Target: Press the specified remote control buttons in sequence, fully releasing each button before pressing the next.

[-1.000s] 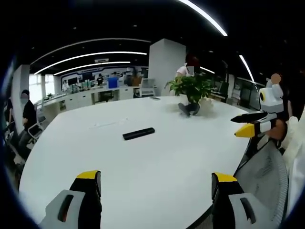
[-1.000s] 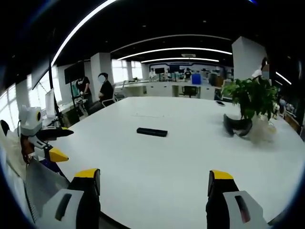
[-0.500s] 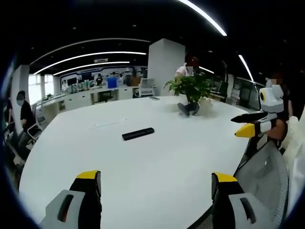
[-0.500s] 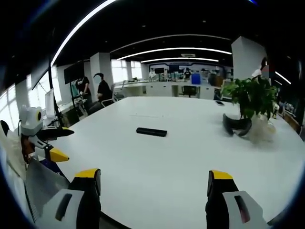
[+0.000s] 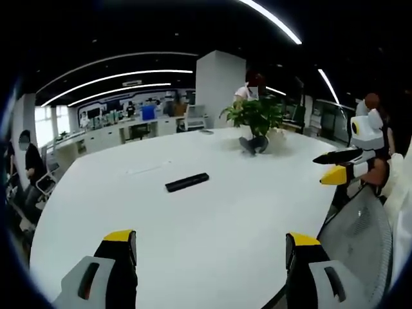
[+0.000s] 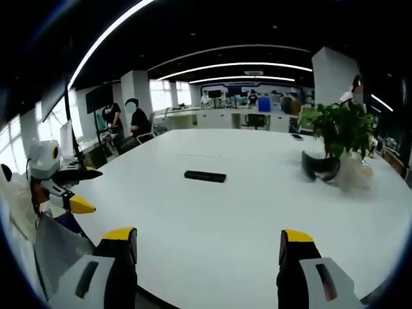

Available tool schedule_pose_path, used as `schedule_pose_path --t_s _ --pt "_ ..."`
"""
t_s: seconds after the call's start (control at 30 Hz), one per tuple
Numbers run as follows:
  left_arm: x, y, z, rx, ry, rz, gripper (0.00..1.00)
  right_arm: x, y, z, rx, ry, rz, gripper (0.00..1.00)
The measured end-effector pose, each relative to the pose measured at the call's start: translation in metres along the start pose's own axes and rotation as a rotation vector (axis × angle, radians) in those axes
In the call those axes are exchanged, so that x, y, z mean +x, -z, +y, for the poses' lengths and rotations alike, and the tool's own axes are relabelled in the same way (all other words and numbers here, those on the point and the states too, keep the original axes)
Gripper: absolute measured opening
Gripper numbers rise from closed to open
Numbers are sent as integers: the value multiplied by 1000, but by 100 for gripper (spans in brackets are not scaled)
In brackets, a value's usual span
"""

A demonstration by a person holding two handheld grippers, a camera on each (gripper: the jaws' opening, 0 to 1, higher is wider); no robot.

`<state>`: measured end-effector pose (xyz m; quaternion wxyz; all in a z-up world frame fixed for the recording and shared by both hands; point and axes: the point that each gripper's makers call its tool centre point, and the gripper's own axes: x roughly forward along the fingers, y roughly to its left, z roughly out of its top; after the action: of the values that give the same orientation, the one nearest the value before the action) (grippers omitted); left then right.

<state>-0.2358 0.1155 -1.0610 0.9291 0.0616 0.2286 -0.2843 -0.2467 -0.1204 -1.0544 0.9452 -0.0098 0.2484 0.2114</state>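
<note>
Both grippers hovering wide open at the edge of a large white oval table [image 5: 212,219].

I am seeing the slim black remote control [image 5: 187,181] lying mid-table, well apart from the left gripper [image 5: 209,254] and right gripper [image 6: 206,251]; its buttons look too small to read.

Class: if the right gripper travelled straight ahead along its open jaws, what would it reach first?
Probably bare white table; the right gripper points over it, roughly toward the black remote farther off. Depth is unclear.
</note>
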Motion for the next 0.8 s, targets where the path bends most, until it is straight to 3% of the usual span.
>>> schedule_pose_path --t_s 0.57,0.8 --pt "28 -25 10 79 44 15 100 3 0 -1 28 -10 10 82" --pt "42 -39 20 120 65 19 100 5 3 2 48 -24 30 69"
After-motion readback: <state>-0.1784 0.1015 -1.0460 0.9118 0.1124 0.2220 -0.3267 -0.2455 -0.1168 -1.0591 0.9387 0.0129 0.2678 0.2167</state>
